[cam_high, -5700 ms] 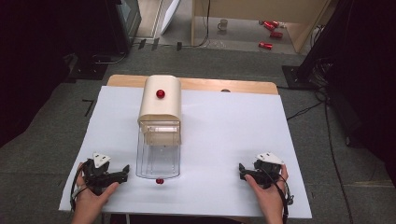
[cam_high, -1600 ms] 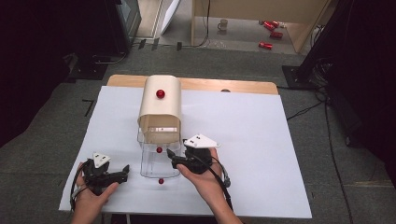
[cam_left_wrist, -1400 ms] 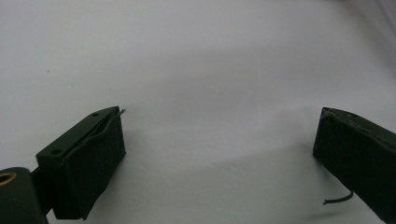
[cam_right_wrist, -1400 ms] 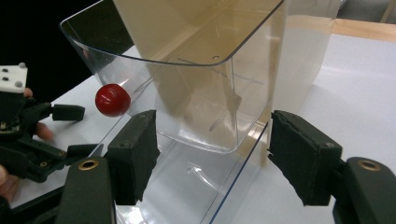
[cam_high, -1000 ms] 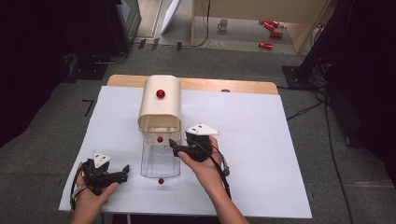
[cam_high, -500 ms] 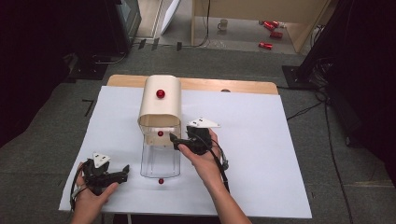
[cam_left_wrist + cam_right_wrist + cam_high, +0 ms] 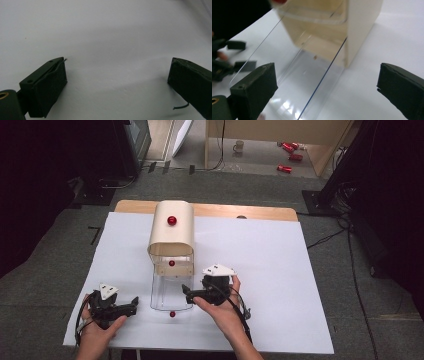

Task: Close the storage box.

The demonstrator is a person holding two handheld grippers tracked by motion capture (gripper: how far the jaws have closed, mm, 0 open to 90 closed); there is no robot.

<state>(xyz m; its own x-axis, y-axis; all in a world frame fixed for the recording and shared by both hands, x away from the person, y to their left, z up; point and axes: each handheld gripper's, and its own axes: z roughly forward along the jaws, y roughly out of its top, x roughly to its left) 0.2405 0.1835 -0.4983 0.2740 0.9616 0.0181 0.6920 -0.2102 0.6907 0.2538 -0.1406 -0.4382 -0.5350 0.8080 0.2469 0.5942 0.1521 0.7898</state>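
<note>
A beige round-topped box with a red knob on top stands at the table's middle. A clear tray runs out of it toward me, with a second red knob at the box's mouth and a third at the tray's near end. My right gripper sits beside the tray's right wall. Its jaws have just been opening and stand open in the right gripper view, with the clear tray wall between them, untouched. My left gripper rests open left of the tray, over bare white table.
A white sheet covers the table, with wide bare room on its right half. The wooden table edge shows at the back. Grey floor with cables surrounds the table. The left gripper appears blurred at the left of the right gripper view.
The right gripper pushed the middle red knob back toward the box, then let go and drew back toward me and lower. The left hand stayed put.
</note>
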